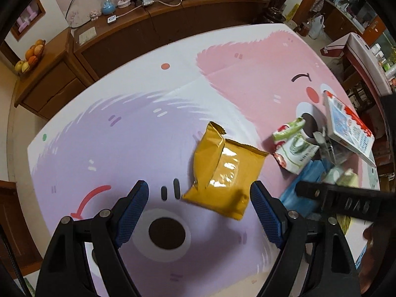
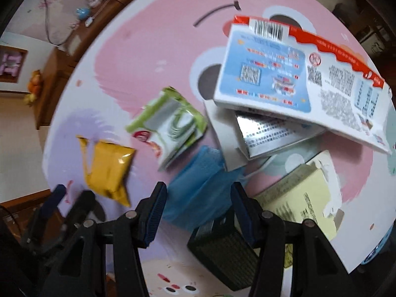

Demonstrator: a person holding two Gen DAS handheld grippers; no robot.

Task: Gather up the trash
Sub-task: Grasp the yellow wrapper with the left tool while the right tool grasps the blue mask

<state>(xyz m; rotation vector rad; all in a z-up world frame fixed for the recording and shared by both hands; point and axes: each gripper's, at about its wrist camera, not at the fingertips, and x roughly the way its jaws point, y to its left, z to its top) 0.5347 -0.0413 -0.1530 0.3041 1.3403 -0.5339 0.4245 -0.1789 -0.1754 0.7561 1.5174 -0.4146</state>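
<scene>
On the table (image 1: 104,123): torn, crinkled yellow packet (image 1: 222,170), green wrapper (image 1: 294,148), blue mask (image 2: 198,185), boxes (image 2: 297,79) overlapping. Black basket (image 2: 222,250) under right gripper (image 2: 198,198), contents unclear. Left gripper (image 1: 199,198) wide open, right likewise, both holding nothing.

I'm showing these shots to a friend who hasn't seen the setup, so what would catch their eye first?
Probably the shiny yellow snack bag, lying on the pastel cartoon table cover just ahead of the left gripper, whose jaws are open. Next, the heap of litter to its right: a big white, blue and red carton propped over a silver box, with a crumpled blue face mask in front of the open right gripper.
</scene>
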